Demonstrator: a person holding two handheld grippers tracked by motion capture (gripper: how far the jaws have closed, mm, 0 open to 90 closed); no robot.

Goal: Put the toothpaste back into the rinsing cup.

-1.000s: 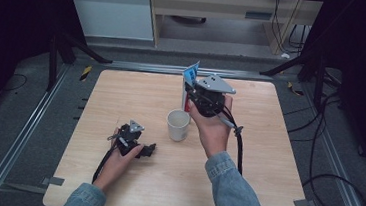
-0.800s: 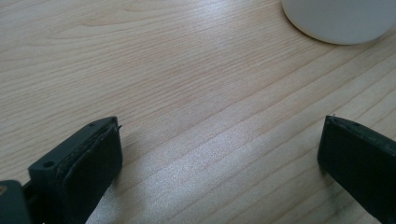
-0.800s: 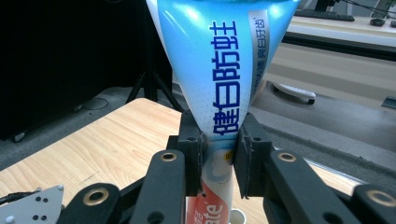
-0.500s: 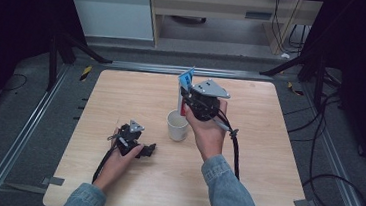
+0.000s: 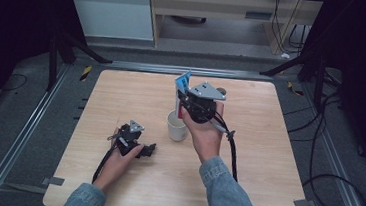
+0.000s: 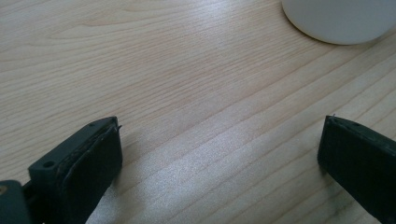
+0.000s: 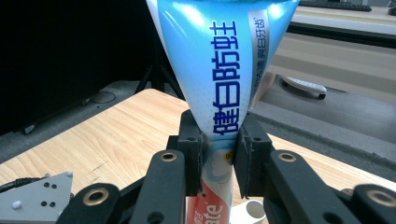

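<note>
A blue, white and red toothpaste tube [image 5: 183, 84] stands upright, crimped end up, with my right gripper [image 5: 187, 105] shut on its lower half. In the right gripper view the two pads [image 7: 192, 148] squeeze the tube [image 7: 219, 70] from both sides. The tube hangs just above and behind a white cup [image 5: 176, 126] that stands mid-table. My left gripper [image 5: 149, 149] lies on the wooden table [image 5: 266, 155] left of the cup, its jaws wide open on bare wood [image 6: 219, 154]. The cup's base [image 6: 336, 18] shows beyond them.
Low shelves and a white cabinet [image 5: 113, 11] stand behind the table's far edge. Black stand legs [image 5: 70, 48] and cables [image 5: 333, 146] lie on the floor at both sides. A black cable [image 5: 230, 147] trails from the right gripper.
My right hand has shifted the tube slightly to the left and nearer, closer over the cup. The left hand and the cup have not moved.
</note>
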